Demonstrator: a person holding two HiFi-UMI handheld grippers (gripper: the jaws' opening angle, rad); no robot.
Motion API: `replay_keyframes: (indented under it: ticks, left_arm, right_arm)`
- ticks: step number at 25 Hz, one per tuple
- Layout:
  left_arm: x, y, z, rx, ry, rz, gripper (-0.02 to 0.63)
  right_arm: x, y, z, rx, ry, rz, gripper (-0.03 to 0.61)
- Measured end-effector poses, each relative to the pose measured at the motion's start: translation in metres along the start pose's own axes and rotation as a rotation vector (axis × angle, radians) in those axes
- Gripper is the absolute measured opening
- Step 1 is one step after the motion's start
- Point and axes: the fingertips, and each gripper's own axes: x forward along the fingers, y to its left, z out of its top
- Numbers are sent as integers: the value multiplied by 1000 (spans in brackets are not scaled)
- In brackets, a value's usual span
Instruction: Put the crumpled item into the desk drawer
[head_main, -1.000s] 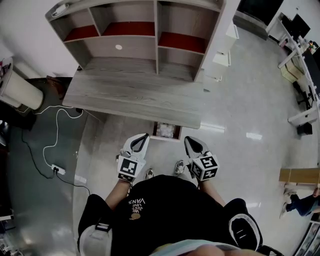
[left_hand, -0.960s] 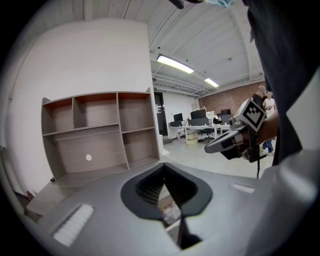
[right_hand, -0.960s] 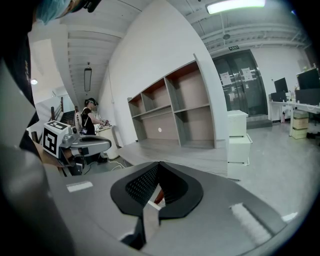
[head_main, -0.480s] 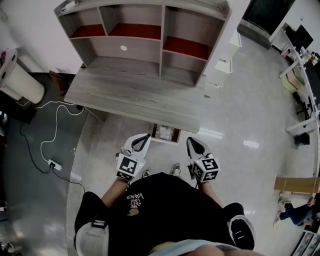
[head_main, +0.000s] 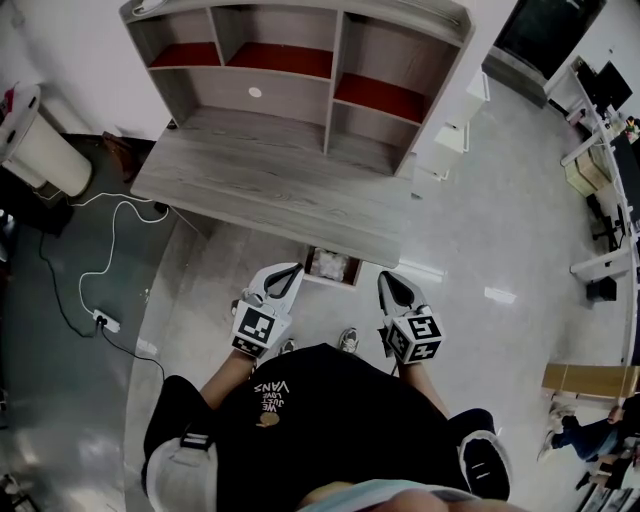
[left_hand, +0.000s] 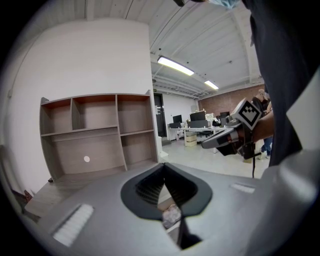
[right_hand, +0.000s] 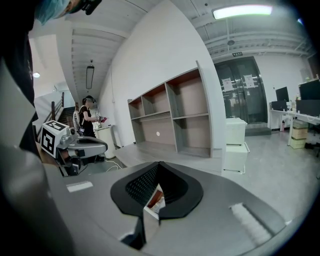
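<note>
1. Crumpled item (head_main: 333, 265) lies inside the open drawer (head_main: 311, 266). The drawer juts from under the front edge of the largest thing before you, the desk (head_main: 250, 185), a broad slab of pale grey wood-grain laminate.
2. The desk's hutch (head_main: 330, 75) rises at the back. It is boxy and divided into square cubbies in 2 tiers, with the upper shelf boards dark red.
3. To your left stands a white cylindrical bin (head_main: 45, 155). A thin white cable (head_main: 100, 250) loops across the darker floor to a small power strip (head_main: 104, 320).
4. Your left gripper (head_main: 293, 270) hovers just left of the drawer. Its white shell tapers to a point, and its black ribbed pads (left_hand: 147, 187) meet at the tips with nothing clamped between them.
5. Your right gripper (head_main: 385, 278) hangs to the drawer's right, apart from it and just as pointed. Its pads (right_hand: 142, 186) are also closed tip to tip and empty.
6. The drawer is a small, shallow box with a reddish-brown rim.
7. Smallest is the item, a pale wrinkled wad that touches neither of your 2 grippers.
</note>
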Motion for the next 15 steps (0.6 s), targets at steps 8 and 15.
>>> replay_keyframes:
  ticks: [8,15]
  left_arm:
    - [-3,6,-4,-22,3,28,54]
    - [-3,6,-4,-17,6,29,54]
  right_arm:
    - [5,3,-1,-15,4,24,2]
    - [6,4,-8,-11,8,26,2]
